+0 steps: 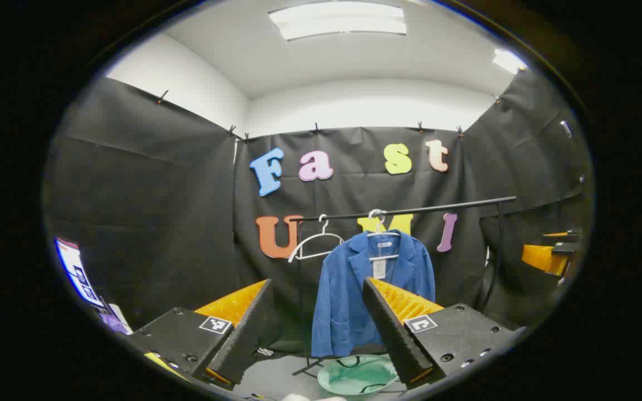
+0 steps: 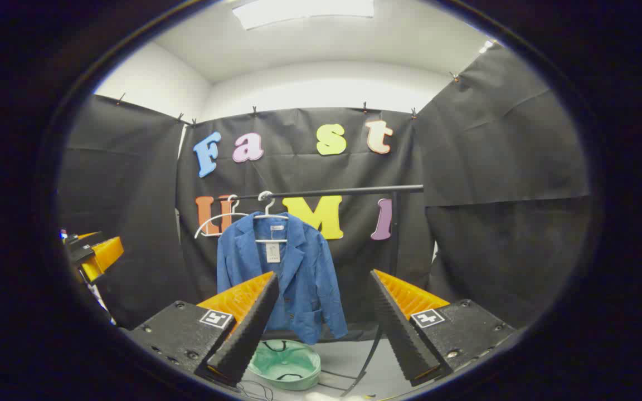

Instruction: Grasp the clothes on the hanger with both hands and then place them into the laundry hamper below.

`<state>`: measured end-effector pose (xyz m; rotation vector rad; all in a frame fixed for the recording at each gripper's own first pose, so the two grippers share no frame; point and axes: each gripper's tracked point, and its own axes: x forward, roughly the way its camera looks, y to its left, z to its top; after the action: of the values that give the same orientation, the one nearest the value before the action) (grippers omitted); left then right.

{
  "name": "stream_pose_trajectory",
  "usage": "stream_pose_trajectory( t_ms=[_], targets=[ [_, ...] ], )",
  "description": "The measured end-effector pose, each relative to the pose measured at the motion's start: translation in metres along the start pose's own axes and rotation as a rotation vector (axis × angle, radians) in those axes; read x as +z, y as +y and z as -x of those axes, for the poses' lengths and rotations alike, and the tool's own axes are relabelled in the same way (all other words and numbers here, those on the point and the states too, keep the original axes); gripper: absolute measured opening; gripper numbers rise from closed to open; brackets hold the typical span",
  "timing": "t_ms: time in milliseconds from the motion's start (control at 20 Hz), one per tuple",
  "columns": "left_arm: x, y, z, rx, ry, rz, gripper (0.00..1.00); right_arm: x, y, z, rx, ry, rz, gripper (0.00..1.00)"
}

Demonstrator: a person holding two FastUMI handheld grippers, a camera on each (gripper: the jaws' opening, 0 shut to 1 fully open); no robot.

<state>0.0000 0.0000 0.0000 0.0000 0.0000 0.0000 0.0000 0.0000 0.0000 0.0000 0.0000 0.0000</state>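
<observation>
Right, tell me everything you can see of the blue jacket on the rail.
The blue button-front jacket looks like soft, faintly ribbed cloth, with a lapel collar and a patch pocket low on the front. It hangs upright and open at the neck on a white hanger hooked over the black horizontal rail, a pale paper tag dangling at its chest. Its hem ends above the round green fabric hamper on the floor. Neither tool touches it.

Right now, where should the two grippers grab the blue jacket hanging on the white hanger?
Probably at the shoulders of the blue jacket, one gripper each side, coming straight from the front. It hangs facing the open left gripper and right gripper, draped over the white hanger; lifting there should free it above the green laundry hamper.
</observation>
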Motion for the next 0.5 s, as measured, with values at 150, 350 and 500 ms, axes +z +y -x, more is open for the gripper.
stream_pose_trajectory(
  t_ms=[150,350,500],
  targets=[
    [-0.005,0.006,0.003,-0.006,0.015,0.002,1.00,0.000,0.000,0.004,-0.006,0.016,-0.003,1.00],
    [-0.010,0.015,0.008,-0.011,0.027,0.011,1.00,0.000,-0.005,0.009,-0.001,0.025,0.034,1.00],
    [-0.014,0.016,0.008,-0.012,0.033,0.030,1.00,-0.002,-0.009,0.009,-0.004,0.008,0.056,1.00]
  ],
)
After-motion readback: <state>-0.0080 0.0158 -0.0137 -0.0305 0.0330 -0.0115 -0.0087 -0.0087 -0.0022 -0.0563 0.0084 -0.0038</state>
